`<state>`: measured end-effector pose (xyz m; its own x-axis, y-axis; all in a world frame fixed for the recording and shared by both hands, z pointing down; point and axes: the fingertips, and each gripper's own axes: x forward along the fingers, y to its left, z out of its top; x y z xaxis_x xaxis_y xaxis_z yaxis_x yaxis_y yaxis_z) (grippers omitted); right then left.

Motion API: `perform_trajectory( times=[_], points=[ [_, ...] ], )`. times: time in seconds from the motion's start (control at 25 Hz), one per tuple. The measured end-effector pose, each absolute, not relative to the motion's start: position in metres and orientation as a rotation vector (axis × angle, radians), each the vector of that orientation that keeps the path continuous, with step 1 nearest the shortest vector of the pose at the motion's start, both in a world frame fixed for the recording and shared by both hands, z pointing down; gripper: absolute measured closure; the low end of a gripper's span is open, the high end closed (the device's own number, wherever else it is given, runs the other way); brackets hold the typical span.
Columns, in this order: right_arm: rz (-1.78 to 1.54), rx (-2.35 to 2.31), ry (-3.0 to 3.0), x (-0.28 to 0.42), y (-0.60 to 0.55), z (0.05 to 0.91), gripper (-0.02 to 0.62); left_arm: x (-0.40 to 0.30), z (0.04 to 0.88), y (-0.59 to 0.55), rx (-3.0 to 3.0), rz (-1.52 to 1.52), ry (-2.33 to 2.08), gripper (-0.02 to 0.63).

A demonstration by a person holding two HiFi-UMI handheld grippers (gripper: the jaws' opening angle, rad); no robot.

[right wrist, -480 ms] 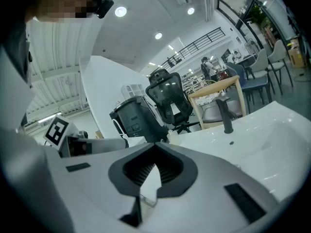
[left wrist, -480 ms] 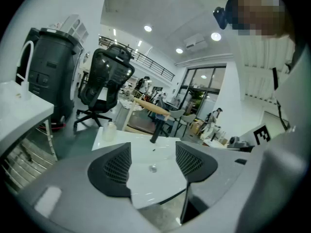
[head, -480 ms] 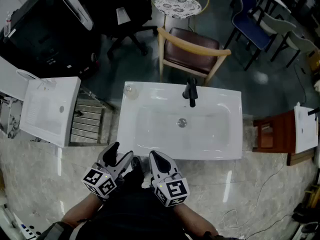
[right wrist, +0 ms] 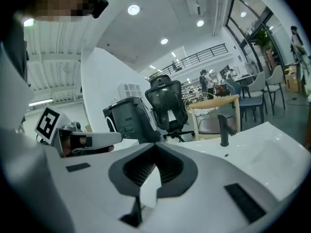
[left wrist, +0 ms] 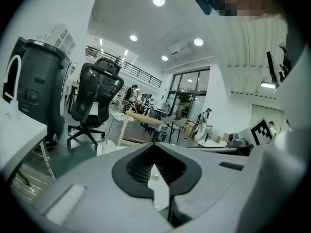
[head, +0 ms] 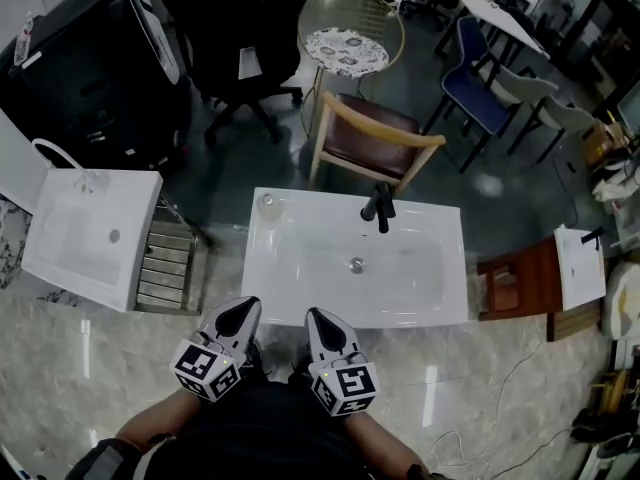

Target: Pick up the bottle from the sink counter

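Short of the counter (head: 400, 318) edge, left gripper (head: 240, 310) and right gripper (head: 320, 319) hang pressed together (bottle (head: 267, 200) seemingly far-left).

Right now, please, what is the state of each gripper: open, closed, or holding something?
Left gripper: closed, holding nothing.
Right gripper: closed, holding nothing.

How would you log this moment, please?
left tool: shut, empty | right tool: shut, empty | small clear bottle: untouched, white sink counter's far-left corner
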<state>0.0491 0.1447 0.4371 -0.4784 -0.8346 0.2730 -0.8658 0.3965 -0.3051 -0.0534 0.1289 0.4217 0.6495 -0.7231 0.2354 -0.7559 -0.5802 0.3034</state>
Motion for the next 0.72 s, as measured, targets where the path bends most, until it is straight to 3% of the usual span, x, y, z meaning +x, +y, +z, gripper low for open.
perform_trajectory(
  times=[0.72],
  points=[
    [0.633,1.507,-2.647,0.060,0.139,0.431,0.588,-0.032,0.413,0.124,2.522,0.098,-1.230,0.604]
  ],
)
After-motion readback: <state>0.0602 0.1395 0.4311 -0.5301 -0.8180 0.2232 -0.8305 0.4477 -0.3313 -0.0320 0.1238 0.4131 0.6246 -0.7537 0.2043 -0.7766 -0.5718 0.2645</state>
